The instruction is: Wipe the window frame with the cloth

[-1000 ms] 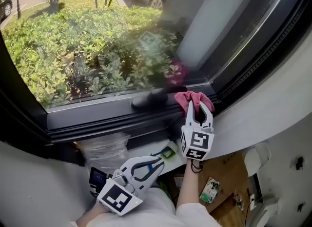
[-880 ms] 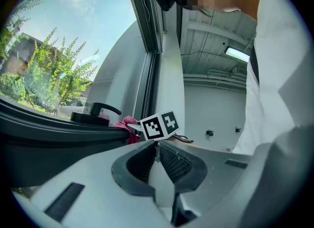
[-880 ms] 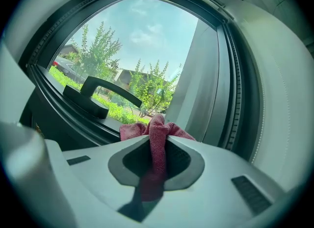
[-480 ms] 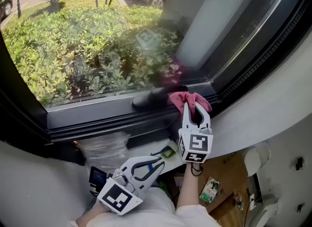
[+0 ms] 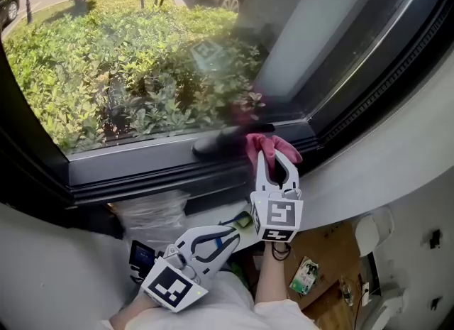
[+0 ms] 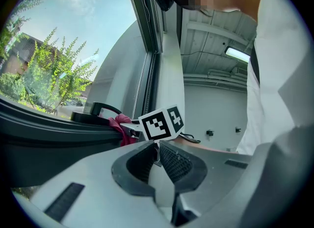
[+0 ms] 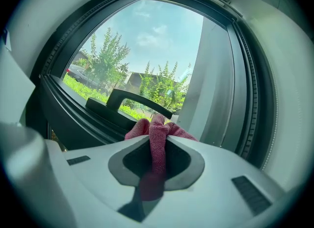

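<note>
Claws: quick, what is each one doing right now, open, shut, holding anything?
Left claw: shut, empty.
Right claw: shut on the pink cloth.

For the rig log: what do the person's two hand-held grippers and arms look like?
Both the left hand-held gripper and the right hand-held gripper are pale grey-white plastic with curved jaws, dark ribbed inner pads and a cube of black-and-white square markers. A thin black cord loops at the right wrist. The person wears a white garment.
</note>
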Tool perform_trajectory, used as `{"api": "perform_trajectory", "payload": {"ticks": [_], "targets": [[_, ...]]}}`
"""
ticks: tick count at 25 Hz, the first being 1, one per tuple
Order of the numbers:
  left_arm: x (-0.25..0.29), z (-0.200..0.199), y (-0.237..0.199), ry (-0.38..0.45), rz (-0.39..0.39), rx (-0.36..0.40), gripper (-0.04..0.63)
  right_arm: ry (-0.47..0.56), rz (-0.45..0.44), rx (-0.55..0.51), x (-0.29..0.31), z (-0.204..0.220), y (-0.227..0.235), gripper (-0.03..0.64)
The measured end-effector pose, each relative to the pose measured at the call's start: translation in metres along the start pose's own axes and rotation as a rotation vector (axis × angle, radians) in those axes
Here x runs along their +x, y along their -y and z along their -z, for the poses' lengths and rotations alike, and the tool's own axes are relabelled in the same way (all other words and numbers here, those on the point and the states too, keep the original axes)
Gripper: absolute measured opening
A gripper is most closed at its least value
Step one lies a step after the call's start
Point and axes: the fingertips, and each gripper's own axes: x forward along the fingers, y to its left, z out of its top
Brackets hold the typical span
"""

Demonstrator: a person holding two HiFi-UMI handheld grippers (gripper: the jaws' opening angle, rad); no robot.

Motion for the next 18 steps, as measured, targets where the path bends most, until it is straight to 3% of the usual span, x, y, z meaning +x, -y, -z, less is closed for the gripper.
{"api": "perform_trajectory", "payload": {"ticks": [18], "targets": [[0.000,0.000,0.002,-0.006,0.006,0.000,0.041,0.006,-0.029,0.019,-0.008,-0.015,-0.033,0.060]]}}
